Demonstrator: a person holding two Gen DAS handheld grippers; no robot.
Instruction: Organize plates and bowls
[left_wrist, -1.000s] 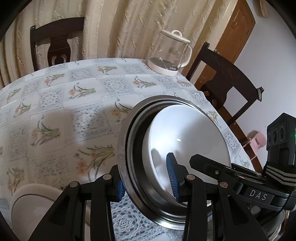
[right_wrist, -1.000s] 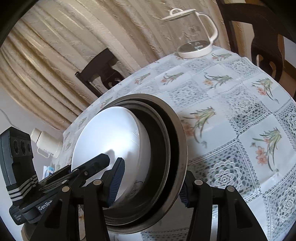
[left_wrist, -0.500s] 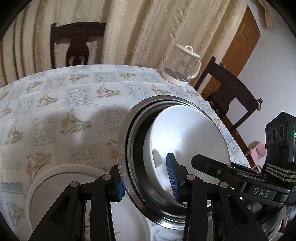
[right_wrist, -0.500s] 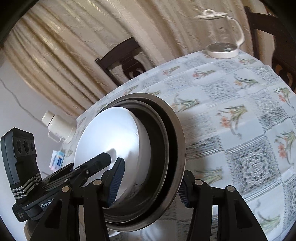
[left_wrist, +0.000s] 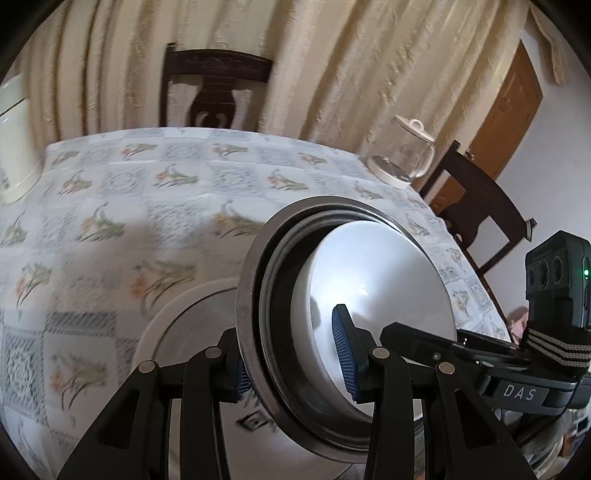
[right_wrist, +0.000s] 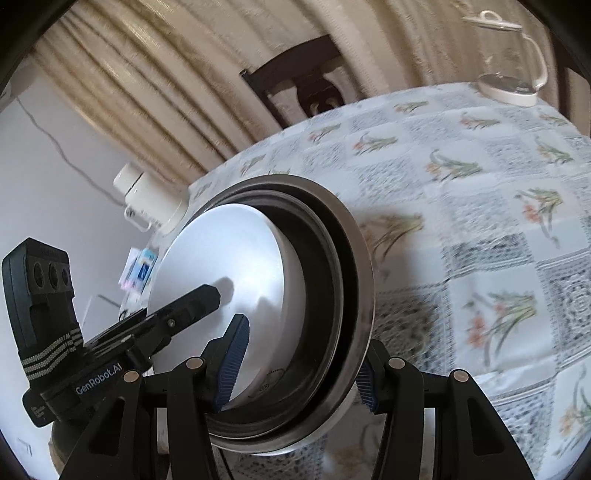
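Note:
A steel bowl (left_wrist: 251, 277) with a white bowl (left_wrist: 369, 280) nested inside is held tilted above the flowered tablecloth. My left gripper (left_wrist: 291, 365) is shut on the stack's left rim, one blue pad inside the white bowl and one outside the steel wall. My right gripper (right_wrist: 299, 373) is shut on the opposite rim of the steel bowl (right_wrist: 364, 280) and white bowl (right_wrist: 221, 258) in the same way. A white plate (left_wrist: 184, 325) lies on the table just under and to the left of the stack. Each gripper's black body shows across the bowl in the other's view.
A glass kettle (left_wrist: 406, 155) stands at the table's far right corner. Dark wooden chairs (left_wrist: 214, 88) (left_wrist: 476, 206) flank the table in front of beige curtains. A white flask (right_wrist: 147, 199) stands near the left edge. A wooden door (left_wrist: 506, 110) is at the right.
Both grippers have carried the bowl stack leftward across the table. The white plate has come further into view and now lies beneath the stack. The grips are unchanged.

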